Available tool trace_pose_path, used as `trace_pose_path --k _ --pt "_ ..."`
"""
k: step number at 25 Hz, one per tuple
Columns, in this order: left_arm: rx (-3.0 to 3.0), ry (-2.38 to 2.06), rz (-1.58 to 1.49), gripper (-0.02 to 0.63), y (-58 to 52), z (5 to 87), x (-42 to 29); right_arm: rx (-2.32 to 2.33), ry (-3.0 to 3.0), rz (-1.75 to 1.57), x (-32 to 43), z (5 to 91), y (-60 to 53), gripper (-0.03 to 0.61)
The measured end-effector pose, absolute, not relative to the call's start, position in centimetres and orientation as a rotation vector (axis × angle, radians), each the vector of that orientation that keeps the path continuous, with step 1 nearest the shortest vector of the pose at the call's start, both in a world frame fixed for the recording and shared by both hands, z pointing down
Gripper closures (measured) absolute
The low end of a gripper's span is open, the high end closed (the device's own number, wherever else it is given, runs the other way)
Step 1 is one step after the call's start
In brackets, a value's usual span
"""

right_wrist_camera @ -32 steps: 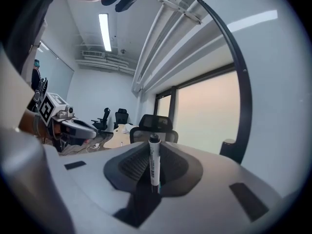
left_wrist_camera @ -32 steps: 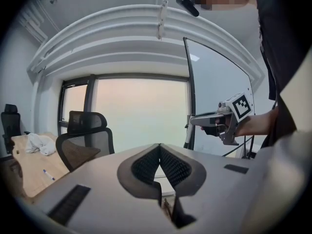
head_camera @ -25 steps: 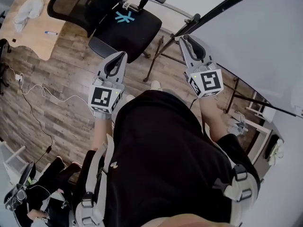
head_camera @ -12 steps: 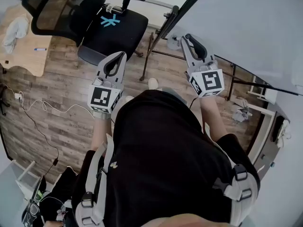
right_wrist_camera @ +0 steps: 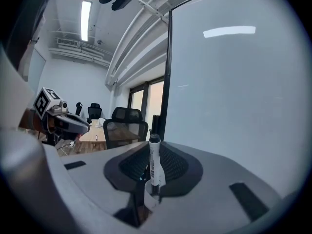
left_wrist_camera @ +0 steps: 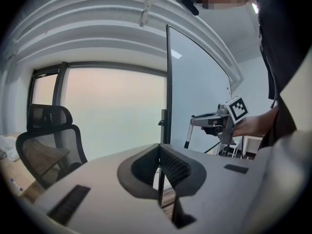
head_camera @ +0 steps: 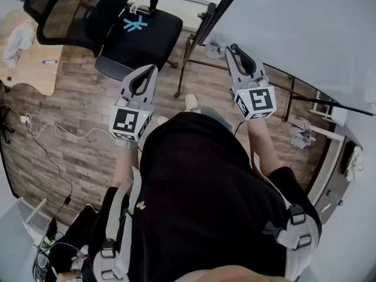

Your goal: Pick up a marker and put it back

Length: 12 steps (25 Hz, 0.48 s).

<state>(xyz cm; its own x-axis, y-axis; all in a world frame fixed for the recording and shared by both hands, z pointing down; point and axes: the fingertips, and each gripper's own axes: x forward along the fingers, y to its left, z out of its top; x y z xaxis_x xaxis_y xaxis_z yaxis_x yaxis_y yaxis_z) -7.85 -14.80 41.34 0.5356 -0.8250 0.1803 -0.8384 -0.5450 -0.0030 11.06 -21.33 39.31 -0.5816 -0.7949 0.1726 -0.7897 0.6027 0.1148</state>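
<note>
Desk: upper left of the head view, well apart from both grippers; a small pen-like thing lies on it, too small to identify.
Office chair: top of the frame, left of centre, empty, on the wood floor.
Left gripper: left of centre, pointing up-frame toward the chair; jaws pressed together with nothing between them.
Right gripper: right of centre, pointing up-frame toward the near edge of the board; jaws clamped on the marker.
Marker: centre of the right gripper view, standing upright between the jaws with its dark cap end up, gripped low on the barrel so that most of its length rises above them.
Whiteboard: fills the upper right of the head view and the right half of the right gripper view, just ahead of that gripper.
Deciding relation: the marker's long axis runs upright, across the jaws' closing line. The right gripper carries it and is the one nearer the board. A ledge or holder to return it to cannot be made out.
</note>
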Motion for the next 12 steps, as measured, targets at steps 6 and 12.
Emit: trace_pose_path --k 6,12 --pt "2.662 -1.464 0.283 0.606 -14.2 41.6 -7.8 1.292 -2.623 0.004 11.0 41.1 -21.6 0.501" --pt "2.633 -1.481 0.32 0.606 -13.8 42.0 -8.4 1.258 -2.615 0.044 10.2 43.2 -22.0 0.501"
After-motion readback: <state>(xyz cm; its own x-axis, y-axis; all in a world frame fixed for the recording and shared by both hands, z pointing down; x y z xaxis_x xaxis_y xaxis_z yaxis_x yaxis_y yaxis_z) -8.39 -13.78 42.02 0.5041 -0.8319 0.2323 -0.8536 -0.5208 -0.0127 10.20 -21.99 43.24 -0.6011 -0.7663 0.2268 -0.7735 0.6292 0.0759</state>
